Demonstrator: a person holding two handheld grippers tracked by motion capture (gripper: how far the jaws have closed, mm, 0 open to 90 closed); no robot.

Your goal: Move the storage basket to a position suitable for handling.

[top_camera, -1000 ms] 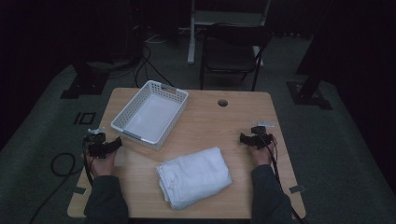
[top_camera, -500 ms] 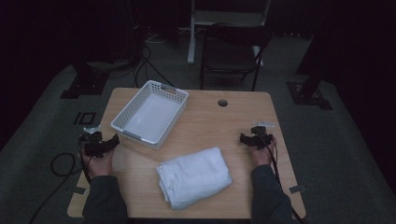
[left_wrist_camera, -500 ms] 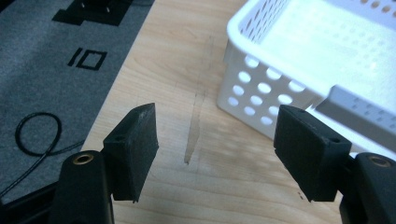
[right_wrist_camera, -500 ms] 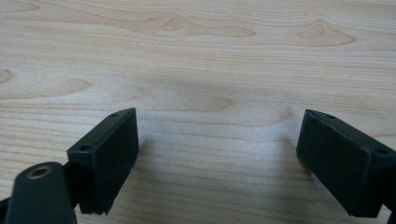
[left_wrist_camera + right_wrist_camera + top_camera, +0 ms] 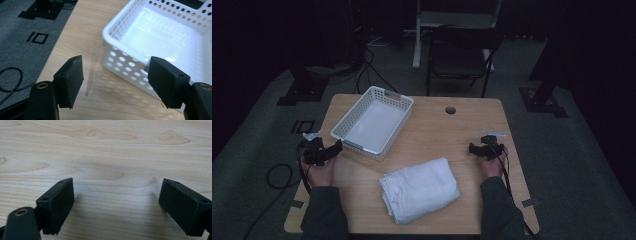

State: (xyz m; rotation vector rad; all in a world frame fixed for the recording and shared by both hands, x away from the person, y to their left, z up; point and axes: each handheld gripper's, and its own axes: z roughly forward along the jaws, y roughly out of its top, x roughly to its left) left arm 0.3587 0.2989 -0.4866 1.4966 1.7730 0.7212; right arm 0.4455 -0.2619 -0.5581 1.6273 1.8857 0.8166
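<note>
Both claws gape with nothing between them: the left gripper at the frame's left edge, just beside the white perforated basket, risks knocking its near corner; the right gripper hovers at the right, and the folded white towel lies at lower centre.

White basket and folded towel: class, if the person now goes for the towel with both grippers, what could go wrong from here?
1. The left gripper, jaws open, sits close to the white basket; a swing toward the folded towel might knock the basket.
2. The towel lies near the table's front edge, so a push might slide it off.
3. Pinching one layer might unfold the stack.
</note>
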